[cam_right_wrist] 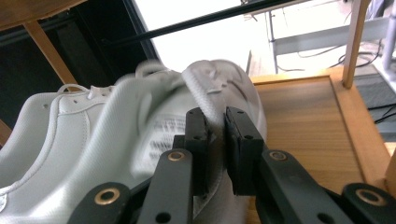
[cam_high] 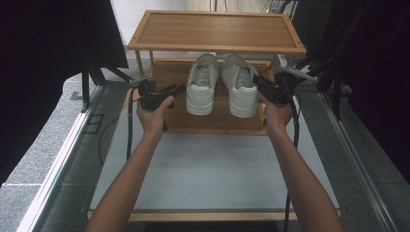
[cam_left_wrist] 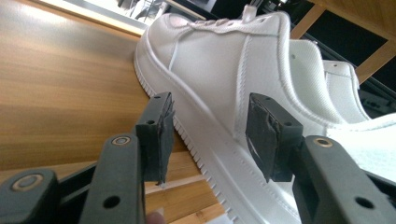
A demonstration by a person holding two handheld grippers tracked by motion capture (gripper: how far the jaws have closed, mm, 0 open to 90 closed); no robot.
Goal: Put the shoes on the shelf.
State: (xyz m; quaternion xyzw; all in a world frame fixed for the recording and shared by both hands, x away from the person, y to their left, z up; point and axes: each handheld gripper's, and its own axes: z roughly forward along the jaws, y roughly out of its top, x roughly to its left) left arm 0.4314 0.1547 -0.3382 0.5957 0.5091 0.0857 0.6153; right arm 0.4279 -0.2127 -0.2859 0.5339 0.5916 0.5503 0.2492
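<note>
Two white sneakers stand side by side on the low shelf of a bamboo rack (cam_high: 212, 124), heels toward me. My left gripper (cam_high: 180, 89) is open at the outer side of the left sneaker (cam_high: 202, 82). In the left gripper view its jaws (cam_left_wrist: 212, 135) straddle the ribbed sole edge of that sneaker (cam_left_wrist: 210, 60), and the pads stand apart from it. My right gripper (cam_high: 259, 83) is at the right sneaker (cam_high: 240, 84). In the right gripper view its jaws (cam_right_wrist: 217, 140) are pinched on the collar wall of that sneaker (cam_right_wrist: 140, 126).
The rack's top shelf (cam_high: 217, 29) overhangs the toes of the sneakers. Thin wooden posts (cam_right_wrist: 355, 42) stand at the shelf corners. A white tabletop (cam_high: 212, 169) spreads in front of the rack. Dark curtains and metal rails flank both sides.
</note>
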